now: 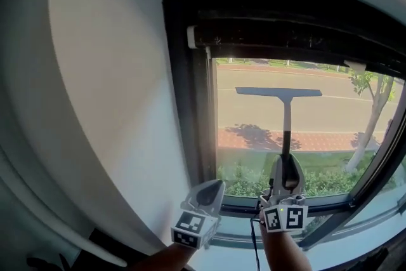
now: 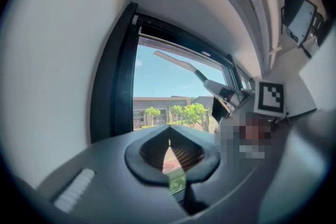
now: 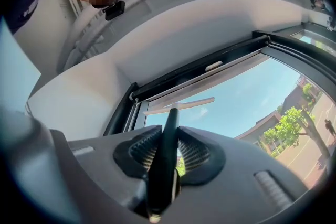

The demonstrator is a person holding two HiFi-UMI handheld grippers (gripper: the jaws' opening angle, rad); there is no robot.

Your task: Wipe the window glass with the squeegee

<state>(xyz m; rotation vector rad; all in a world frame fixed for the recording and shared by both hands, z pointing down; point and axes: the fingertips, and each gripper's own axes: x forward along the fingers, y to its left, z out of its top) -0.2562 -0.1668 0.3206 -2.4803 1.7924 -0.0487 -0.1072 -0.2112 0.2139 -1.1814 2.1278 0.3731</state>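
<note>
The squeegee (image 1: 280,92) rests its wide blade flat against the window glass (image 1: 250,112), high in the pane, with its white shaft running straight down. My right gripper (image 1: 287,167) is shut on the squeegee's dark handle (image 3: 167,150) below the blade; the blade (image 3: 181,105) shows beyond the jaws against the sky. My left gripper (image 1: 214,186) hangs lower left, beside the dark window frame, shut with nothing in it; its pads (image 2: 152,150) meet at the tips. The left gripper view also catches the squeegee (image 2: 177,63) and the right gripper (image 2: 229,98).
A dark window frame (image 1: 188,79) borders the pane on the left, with a white wall (image 1: 108,73) beyond it. A dark blind housing (image 1: 285,35) runs along the top. The sill (image 1: 238,239) lies below. Outside are a road, hedge and trees.
</note>
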